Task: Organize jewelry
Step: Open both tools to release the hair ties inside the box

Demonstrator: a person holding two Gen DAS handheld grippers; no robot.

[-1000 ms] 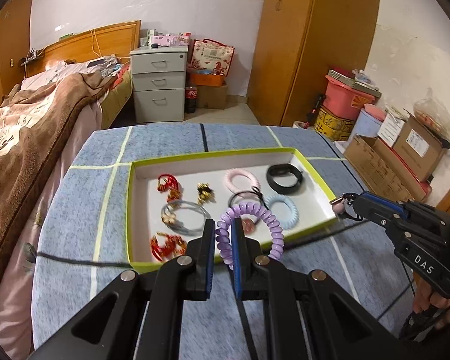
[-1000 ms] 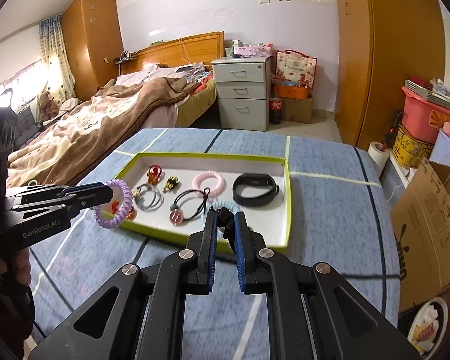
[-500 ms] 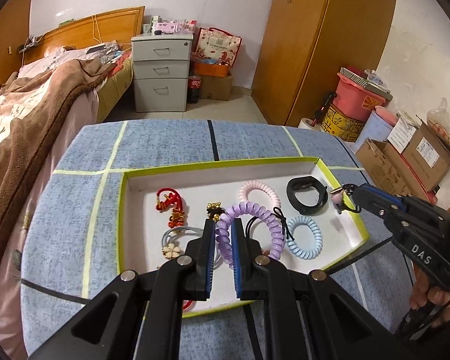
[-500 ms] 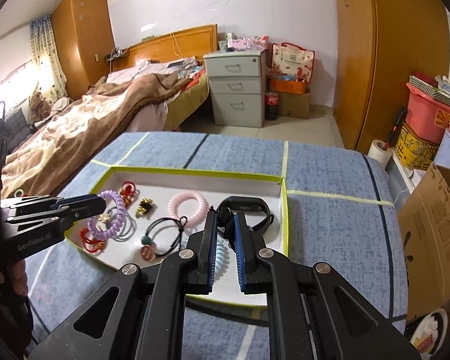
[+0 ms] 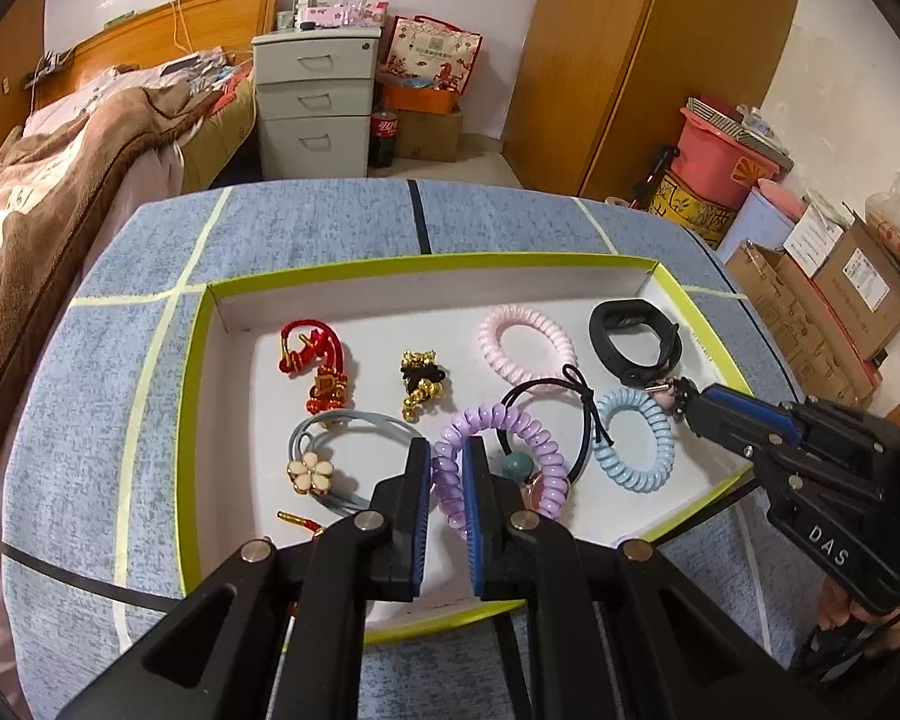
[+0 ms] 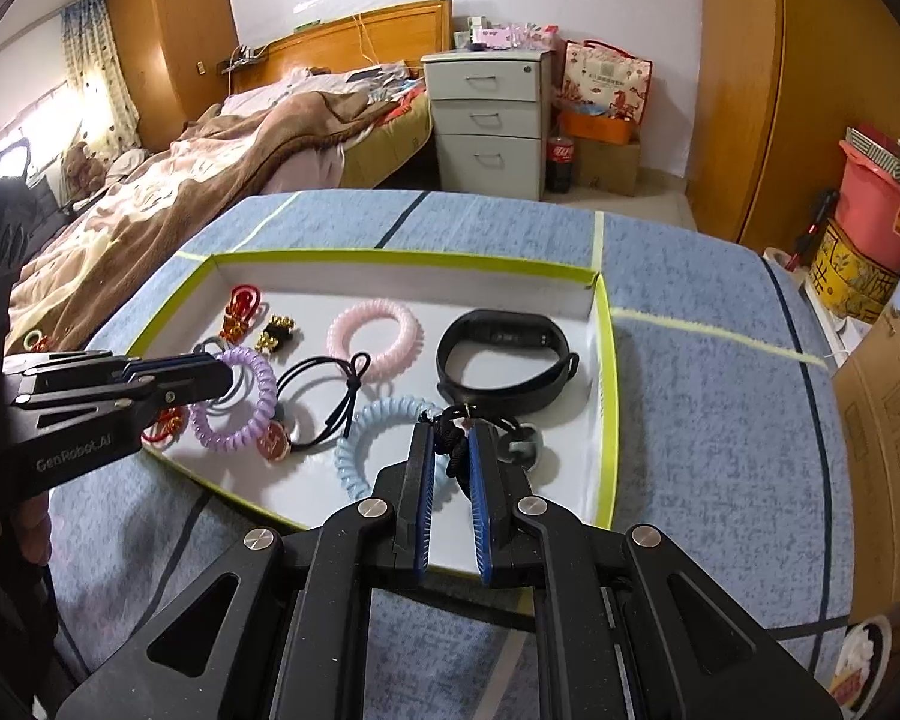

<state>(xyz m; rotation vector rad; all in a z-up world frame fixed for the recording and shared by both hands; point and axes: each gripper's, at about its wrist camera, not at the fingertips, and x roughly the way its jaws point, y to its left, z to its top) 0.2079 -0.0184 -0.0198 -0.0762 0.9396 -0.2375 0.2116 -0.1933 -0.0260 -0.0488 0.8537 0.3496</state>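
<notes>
Left wrist view: the left gripper (image 5: 447, 468) pinches a purple plastic spiral hair tie (image 5: 498, 450) over the near middle of the white, lime-rimmed tray (image 5: 195, 360).

Right wrist view: the right gripper (image 6: 450, 450) clamps a black cord charm bracelet (image 6: 453, 423) above the tray's near right. Both look mid-placement; next, lower onto bare floor, then release.

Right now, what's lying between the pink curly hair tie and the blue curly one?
The black hair tie with its little bow knot lies between the pink hair tie and the blue hair tie. The right wrist view shows it best.
</notes>
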